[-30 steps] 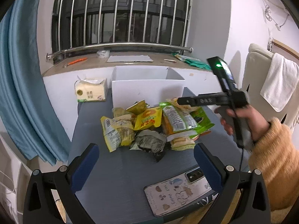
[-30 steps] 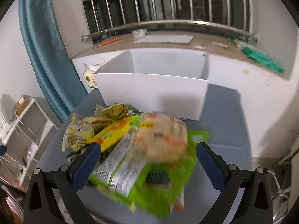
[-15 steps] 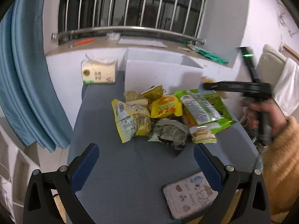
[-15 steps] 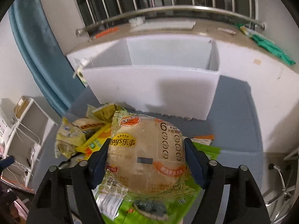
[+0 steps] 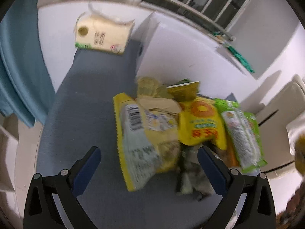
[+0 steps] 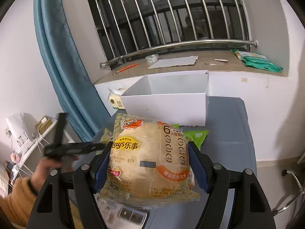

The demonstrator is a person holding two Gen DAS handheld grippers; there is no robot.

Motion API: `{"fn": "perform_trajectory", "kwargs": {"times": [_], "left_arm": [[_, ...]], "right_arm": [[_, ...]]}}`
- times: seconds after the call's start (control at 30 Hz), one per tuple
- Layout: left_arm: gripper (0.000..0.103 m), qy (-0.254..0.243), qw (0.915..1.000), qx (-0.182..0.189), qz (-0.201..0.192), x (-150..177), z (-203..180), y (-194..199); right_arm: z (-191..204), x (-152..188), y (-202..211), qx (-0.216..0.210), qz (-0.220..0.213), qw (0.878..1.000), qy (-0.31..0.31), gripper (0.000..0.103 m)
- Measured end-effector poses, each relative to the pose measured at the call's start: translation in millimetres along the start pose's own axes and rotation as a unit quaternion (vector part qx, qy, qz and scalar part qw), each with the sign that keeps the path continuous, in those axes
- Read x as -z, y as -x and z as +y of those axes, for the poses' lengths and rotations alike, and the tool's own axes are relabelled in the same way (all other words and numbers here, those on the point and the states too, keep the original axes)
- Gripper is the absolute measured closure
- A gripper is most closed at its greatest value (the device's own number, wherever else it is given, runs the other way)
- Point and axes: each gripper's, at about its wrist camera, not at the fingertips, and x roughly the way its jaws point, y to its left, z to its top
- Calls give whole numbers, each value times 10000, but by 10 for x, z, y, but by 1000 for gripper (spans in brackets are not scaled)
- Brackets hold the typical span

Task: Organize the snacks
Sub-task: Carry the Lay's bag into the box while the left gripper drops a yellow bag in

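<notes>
snack pile (image 5: 171,131) before box (image 6: 171,105) – tissue pack (image 5: 103,36) left

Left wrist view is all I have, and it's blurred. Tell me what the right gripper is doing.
Observer: The right gripper is shut on a Lay's snack bag, pinched between both blue pads.
Operator: Report where that bag is relative to the box.
Observer: It is held in front of the white box, which stands open at the top; no snacks show in the part of the interior that is visible.
Operator: Say what lies under the bag.
Observer: A phone lies on the grey table just below it, and a green packet shows behind it.
</notes>
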Motion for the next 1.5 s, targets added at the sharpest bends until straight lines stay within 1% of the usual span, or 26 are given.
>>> {"fn": "perform_trajectory", "kwargs": {"times": [0.1, 0.13, 0.17, 0.2, 0.23, 0.27, 0.3, 0.33, 0.37, 0.43, 0.53, 0.63, 0.73, 0.8, 0.9, 1.0, 1.03, 1.1, 1.17, 1.23, 1.33, 1.37, 1.4, 1.43, 1.47, 1.5], "left_arm": [[1, 68, 9997, 196, 156, -38, 33, -162], [4, 93, 9995, 219, 205, -43, 39, -210], [9, 105, 9994, 222, 224, -45, 41, -249], [44, 41, 9997, 205, 145, -44, 24, -239], [55, 28, 9992, 329, 208, -38, 11, -242], [58, 129, 9979, 566, 270, -33, 21, -248], [60, 167, 9979, 571, 246, -14, 20, -228], [60, 31, 9990, 424, 158, 9, -13, -191], [61, -239, 9995, 191, -26, 49, -76, -111], [61, -540, 9980, -71, -330, 123, -161, 72], [62, -808, 9932, -252, -796, 133, -270, 378], [62, -978, 9871, -97, -1264, 42, -382, 722], [62, -1080, 9816, 63, -1573, -167, -499, 959], [62, -1145, 9778, 197, -1744, -337, -579, 1071], [62, -1282, 9719, 286, -1954, -735, -756, 1109], [62, -1312, 9721, 279, -1924, -1142, -856, 977], [62, -1333, 9731, 223, -1864, -1340, -927, 847], [62, -1345, 9757, 203, -1719, -1615, -1004, 669], [62, -1444, 9759, 57, -1638, -1811, -1044, 520], [62, -1534, 9761, -1, -1537, -1967, -1104, 350], [61, -1584, 9778, -24, -1375, -2063, -1140, 172], [58, -1594, 9784, -69, -1313, -2103, -1157, 111], [53, -1628, 9788, -123, -1239, -2113, -1176, 52], [44, -1661, 9792, -211, -1145, -2136, -1191, -4], [18, -1661, 9801, -319, -1038, -2153, -1201, -54], [0, -1639, 9803, -391, -1033, -2137, -1196, -61]], "right_arm": [[2, 113, 123, -50, -43, 9999, -95, 24], [-14, 132, 158, -67, -43, 9999, -122, 24], [-17, 159, 170, -56, -47, 9998, -157, 24], [-24, 171, 167, -74, -34, 9998, -182, 24], [-31, 184, 164, -96, -21, 9998, -200, 24], [-33, 198, 166, -86, -22, 9997, -227, 24], [-37, 209, 160, -89, -14, 9996, -252, 24], [-34, 223, 168, -112, -10, 9996, -264, 24], [-36, 228, 163, -117, -12, 9996, -273, 24], [-28, 235, 164, -114, -22, 9996, -258, 24], [-17, 218, 154, -118, -75, 9996, -255, 24], [-11, 165, 118, -109, -158, 9994, -273, 24], [-4, 24, 43, -53, -276, 9993, -261, 24], [-31, -141, -54, -68, -340, 9991, -261, 24], [-92, -457, -257, 81, -413, 9989, -216, 24], [-211, -853, -585, 251, -434, 9983, -311, 24], [-257, -967, -696, 329, -401, 9981, -347, 24], [-401, -1242, -1017, 507, -221, 9975, -447, 24], [-525, -1465, -1325, 723, 20, 9964, -439, 24], [-629, -1587, -1519, 874, 157, 9953, -383, 24], [-801, -1776, -1765, 918, 316, 9941, -481, 24], [-831, -1826, -1823, 927, 354, 9939, -486, 24], [-851, -1883, -1884, 1030, 344, 9931, -443, 24], [-855, -1911, -1916, 1065, 332, 9929, -410, 23], [-866, -1933, -1948, 1070, 314, 9931, -374, 14], [-895, -1958, -1988, 1086, 327, 9927, -411, 6]]}}
